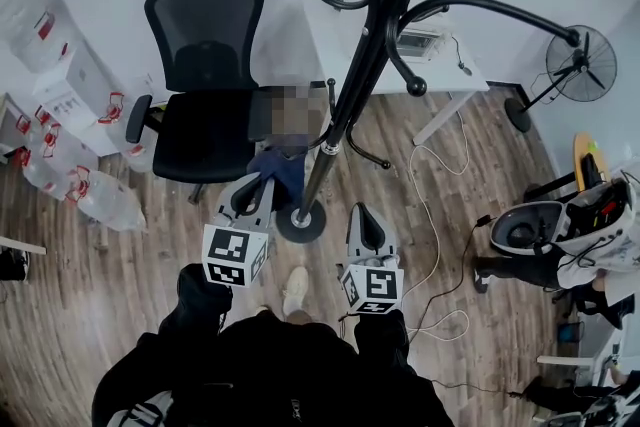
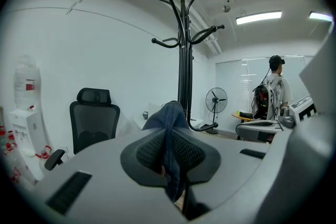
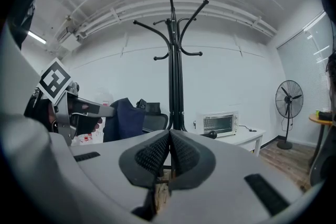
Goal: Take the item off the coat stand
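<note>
Office chair (image 1: 205, 45) left of coat stand (image 1: 355, 85), fan (image 1: 583, 63) at far right.

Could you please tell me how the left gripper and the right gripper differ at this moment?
The left gripper is clamped on a blue garment; the right gripper is shut on nothing. The left one sits left of the coat stand base, the right one to its right. Both have closed jaws.
</note>
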`<state>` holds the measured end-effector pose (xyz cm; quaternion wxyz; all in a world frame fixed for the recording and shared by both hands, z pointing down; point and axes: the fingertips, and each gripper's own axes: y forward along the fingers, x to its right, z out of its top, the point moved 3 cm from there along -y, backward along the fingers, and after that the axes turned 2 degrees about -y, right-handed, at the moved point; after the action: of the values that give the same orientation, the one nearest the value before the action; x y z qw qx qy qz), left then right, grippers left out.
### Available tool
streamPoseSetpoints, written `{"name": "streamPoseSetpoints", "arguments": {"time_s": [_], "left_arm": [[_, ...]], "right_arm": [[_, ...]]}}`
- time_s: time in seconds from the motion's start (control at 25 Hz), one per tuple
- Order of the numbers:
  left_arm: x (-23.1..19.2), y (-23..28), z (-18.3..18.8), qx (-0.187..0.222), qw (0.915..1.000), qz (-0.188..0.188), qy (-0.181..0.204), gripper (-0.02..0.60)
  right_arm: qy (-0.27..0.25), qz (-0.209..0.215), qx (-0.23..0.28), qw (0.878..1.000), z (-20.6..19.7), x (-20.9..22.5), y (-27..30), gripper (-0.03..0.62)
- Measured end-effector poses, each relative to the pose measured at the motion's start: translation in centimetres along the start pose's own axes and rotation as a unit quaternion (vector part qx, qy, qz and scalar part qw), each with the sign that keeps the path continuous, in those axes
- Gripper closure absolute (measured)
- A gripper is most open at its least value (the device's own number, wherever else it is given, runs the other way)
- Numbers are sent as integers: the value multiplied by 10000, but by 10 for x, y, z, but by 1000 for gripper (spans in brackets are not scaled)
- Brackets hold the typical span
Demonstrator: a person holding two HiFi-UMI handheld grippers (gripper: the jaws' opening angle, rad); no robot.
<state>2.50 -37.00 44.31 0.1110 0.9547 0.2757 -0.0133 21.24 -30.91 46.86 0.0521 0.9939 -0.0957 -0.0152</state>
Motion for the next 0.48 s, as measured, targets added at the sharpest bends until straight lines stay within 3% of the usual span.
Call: {"name": "streamPoseSetpoints", "arguments": {"time_s": [0.48], "left_arm": [[-9, -80, -1, 131, 9998, 150, 54, 543]], "right_arm": [[-73, 136, 202, 9997, 14, -55, -40, 579]]}}
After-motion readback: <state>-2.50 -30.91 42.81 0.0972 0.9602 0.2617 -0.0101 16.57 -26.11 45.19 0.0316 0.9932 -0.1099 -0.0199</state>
